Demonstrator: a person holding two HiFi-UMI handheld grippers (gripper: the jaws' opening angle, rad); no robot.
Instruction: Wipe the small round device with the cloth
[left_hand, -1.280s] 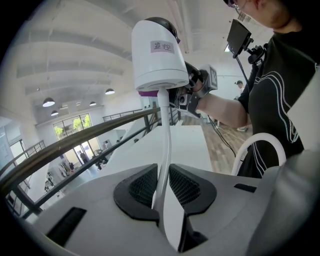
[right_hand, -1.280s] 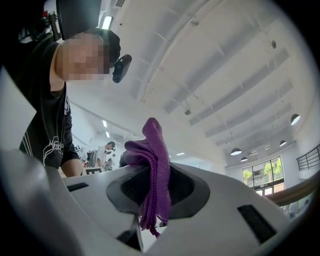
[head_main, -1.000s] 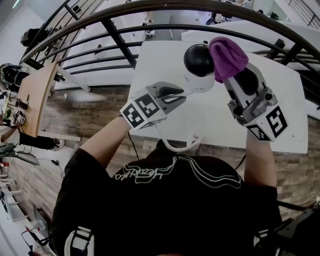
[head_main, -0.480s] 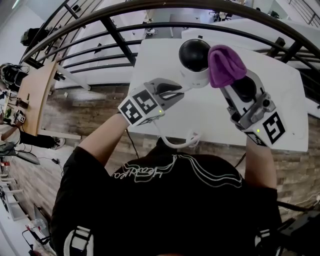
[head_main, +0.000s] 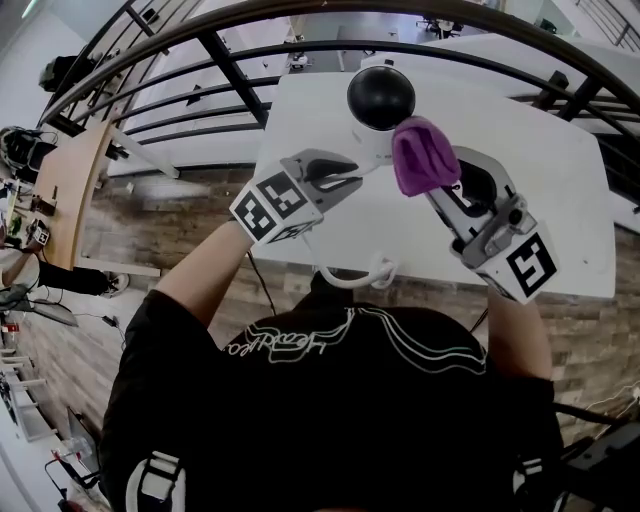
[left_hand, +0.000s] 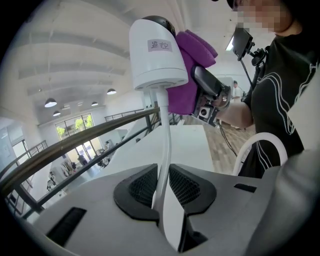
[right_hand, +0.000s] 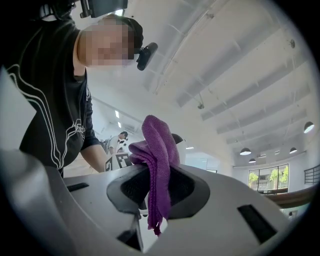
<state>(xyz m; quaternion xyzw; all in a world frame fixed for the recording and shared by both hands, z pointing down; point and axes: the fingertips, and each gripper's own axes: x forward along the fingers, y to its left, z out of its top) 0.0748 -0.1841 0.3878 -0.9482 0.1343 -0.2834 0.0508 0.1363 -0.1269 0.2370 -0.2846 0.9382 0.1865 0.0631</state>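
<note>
The left gripper (left_hand: 162, 187) is closed on the white stem (left_hand: 164, 145) that runs down from the small round device (left_hand: 157, 55). The stem is clamped between the two ribbed pads, and the device is held up above the white table (head_main: 560, 200), apparently clear of its surface. The right gripper (right_hand: 157, 187) is closed on a fold of the purple cloth (right_hand: 159, 160). The bunched free end of the cloth projects beyond the jaws and lies against the side of the device, just below the dark dome (head_main: 380, 98). In the head view the left gripper (head_main: 350, 182) and the right gripper (head_main: 440, 190) converge on the device (head_main: 378, 120) from either side, with the cloth (head_main: 425, 157) between the right jaws and the white housing. The main hazard is judged to be the grip point. The stem is thin and the device sits at its far end, so sideways wiping pressure can bend the stem, turn it between the pads or draw it out, and the device then swings away or drops onto the table. A second hazard is the cloth, which is pinched along one narrow fold only. Drag against the housing can pull it free or roll it, bringing the hard jaw tips onto the dome. The cable loop (head_main: 360, 278) hanging at the table edge near the person's body can snag and jerk the stem if either gripper is moved far.
</note>
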